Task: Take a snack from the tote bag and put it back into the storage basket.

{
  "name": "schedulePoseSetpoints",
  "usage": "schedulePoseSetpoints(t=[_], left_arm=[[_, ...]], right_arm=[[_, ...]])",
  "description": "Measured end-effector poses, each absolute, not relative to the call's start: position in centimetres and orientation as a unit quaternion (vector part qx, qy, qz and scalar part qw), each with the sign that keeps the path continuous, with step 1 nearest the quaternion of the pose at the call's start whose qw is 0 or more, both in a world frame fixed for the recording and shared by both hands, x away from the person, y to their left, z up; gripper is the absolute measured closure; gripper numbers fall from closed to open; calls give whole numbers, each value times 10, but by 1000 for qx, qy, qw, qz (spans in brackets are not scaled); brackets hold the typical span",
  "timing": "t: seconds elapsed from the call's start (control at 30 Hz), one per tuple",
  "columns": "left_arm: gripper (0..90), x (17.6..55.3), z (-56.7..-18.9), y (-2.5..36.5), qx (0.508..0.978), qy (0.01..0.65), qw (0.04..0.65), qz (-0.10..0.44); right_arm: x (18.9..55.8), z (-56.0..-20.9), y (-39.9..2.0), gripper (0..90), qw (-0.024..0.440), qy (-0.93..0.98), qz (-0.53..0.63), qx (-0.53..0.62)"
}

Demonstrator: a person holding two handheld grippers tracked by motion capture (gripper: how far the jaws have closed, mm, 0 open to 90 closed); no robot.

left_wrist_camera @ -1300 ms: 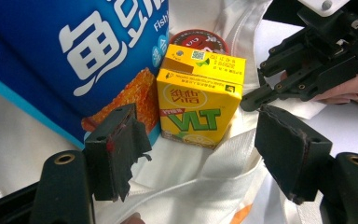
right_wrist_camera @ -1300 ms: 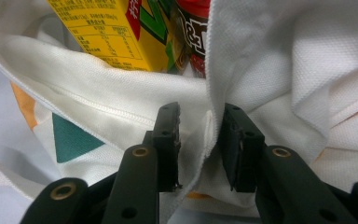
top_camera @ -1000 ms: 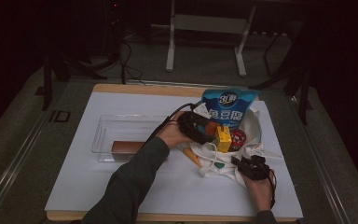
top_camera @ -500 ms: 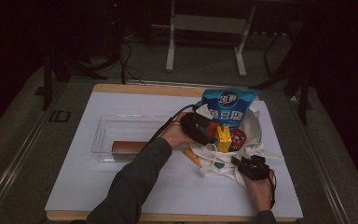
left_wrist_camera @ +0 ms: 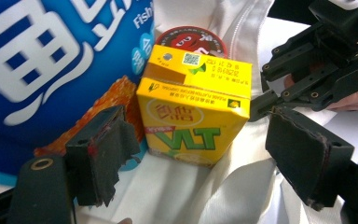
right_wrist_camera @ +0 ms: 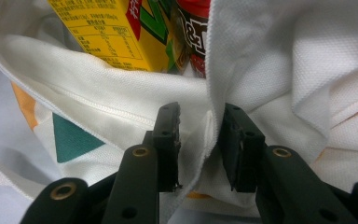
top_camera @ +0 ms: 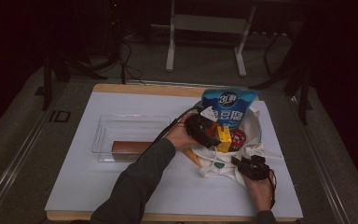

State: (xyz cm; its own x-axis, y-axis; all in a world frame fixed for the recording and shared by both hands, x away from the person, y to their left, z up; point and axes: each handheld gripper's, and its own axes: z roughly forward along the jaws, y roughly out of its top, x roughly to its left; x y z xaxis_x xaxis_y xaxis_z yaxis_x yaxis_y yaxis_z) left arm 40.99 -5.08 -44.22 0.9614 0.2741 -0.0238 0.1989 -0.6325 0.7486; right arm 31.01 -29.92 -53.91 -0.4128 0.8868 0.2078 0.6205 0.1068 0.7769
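A white tote bag (top_camera: 262,150) lies open on the table and holds a blue snack bag (top_camera: 229,111), a yellow drink carton (top_camera: 224,135) and a red-lidded can (top_camera: 238,138). My left gripper (left_wrist_camera: 196,126) is at the bag's mouth. Its jaws have just been opening and stand wide on either side of the yellow carton (left_wrist_camera: 193,116), with neither pad touching it. In the high view the left gripper (top_camera: 213,139) points at the carton from the left. My right gripper (right_wrist_camera: 198,135) is shut on the hem of the tote bag (right_wrist_camera: 284,70) at its near right side, just below the carton (right_wrist_camera: 116,32).
A clear plastic bin (top_camera: 103,135) with a brown box (top_camera: 130,147) in it stands left of the bag. The white mat (top_camera: 121,186) is bare in front. The right gripper (left_wrist_camera: 312,74) shows close behind the carton in the left gripper view. A metal stand (top_camera: 205,23) is beyond the table.
The left hand has edged slightly toward the bag. The right hand and the bag have kept still.
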Motion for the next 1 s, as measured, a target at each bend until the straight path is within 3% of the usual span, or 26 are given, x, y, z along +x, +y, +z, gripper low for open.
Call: schedulePoseSetpoints(t=[1.0], left_arm=[[156,420,-460,-87,908,123,398,43]], right_arm=[[310,-539,-300,682,156,726,424,518]])
